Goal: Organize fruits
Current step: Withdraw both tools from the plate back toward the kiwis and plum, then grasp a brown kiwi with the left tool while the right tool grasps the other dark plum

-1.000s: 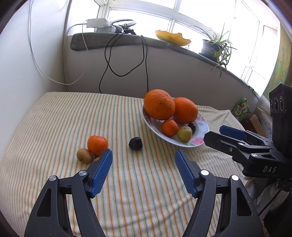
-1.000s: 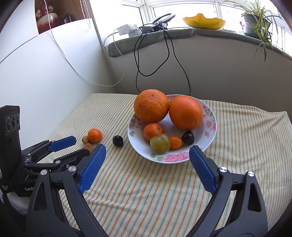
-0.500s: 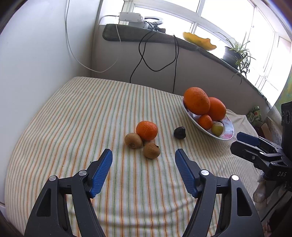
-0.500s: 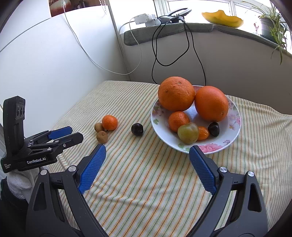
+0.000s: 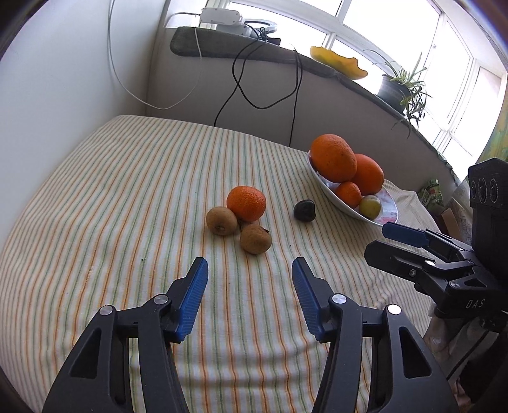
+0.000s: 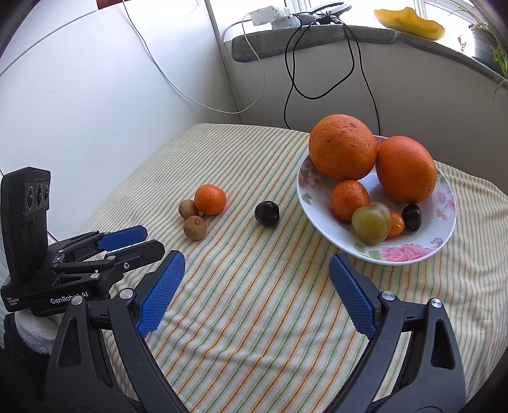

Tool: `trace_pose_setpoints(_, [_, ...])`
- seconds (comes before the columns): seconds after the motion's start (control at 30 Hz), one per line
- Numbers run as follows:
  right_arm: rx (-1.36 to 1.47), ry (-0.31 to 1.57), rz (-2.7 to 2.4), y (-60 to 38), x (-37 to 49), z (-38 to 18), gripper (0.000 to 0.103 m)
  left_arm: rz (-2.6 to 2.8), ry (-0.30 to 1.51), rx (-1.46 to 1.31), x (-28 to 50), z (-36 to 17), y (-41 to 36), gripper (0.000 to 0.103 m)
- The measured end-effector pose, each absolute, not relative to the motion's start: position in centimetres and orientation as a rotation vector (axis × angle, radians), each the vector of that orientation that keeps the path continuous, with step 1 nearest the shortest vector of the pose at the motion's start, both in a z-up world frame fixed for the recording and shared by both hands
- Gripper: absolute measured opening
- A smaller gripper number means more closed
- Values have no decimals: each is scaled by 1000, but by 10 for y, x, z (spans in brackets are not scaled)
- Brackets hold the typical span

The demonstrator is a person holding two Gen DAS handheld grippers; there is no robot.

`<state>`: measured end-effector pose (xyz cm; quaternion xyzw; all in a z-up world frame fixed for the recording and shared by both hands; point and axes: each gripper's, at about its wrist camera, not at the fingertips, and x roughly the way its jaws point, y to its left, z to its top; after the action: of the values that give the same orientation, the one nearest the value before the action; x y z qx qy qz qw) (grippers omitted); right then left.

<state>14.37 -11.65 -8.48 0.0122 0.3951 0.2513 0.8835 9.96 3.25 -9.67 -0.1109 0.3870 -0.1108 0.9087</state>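
On the striped cloth lie a mandarin [image 5: 246,203] [image 6: 210,199], two brown kiwis [image 5: 221,220] [image 5: 255,238] [image 6: 194,227] and a dark plum [image 5: 304,210] [image 6: 267,213]. A flowered plate [image 6: 409,254] [image 5: 389,212] holds two big oranges [image 6: 342,146], a mandarin, a green plum, a small orange fruit and a dark plum. My left gripper [image 5: 250,273] [image 6: 127,243] is open, empty, pointing at the nearer kiwi from a short way off. My right gripper [image 6: 257,273] [image 5: 390,236] is open and empty, low over the cloth in front of the plate.
A white wall rises on the left. Behind the table runs a sill with a power strip [image 6: 270,14], hanging cables [image 6: 317,63], a yellow dish [image 6: 409,22] and a potted plant [image 5: 400,85]. The table edge curves close below both grippers.
My left gripper has swung left and now faces the kiwis and mandarin, nearer than before. My right gripper has shifted left too, so the plate sits further right in its view.
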Motion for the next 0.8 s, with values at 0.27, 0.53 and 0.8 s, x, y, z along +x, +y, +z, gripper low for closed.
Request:
trace_pose_setpoints(0.27, [41, 859, 489, -101, 163, -94, 70, -262, 806, -229, 105, -100, 29, 45])
trace_pose_setpoints(0.53, [2, 875, 459, -82, 178, -100, 51, -272, 812, -222, 111, -100, 31, 39])
trace_pose_setpoints(0.8, [-13, 888, 436, -70, 193, -106, 48, -273, 824, -196, 120, -103, 28, 36])
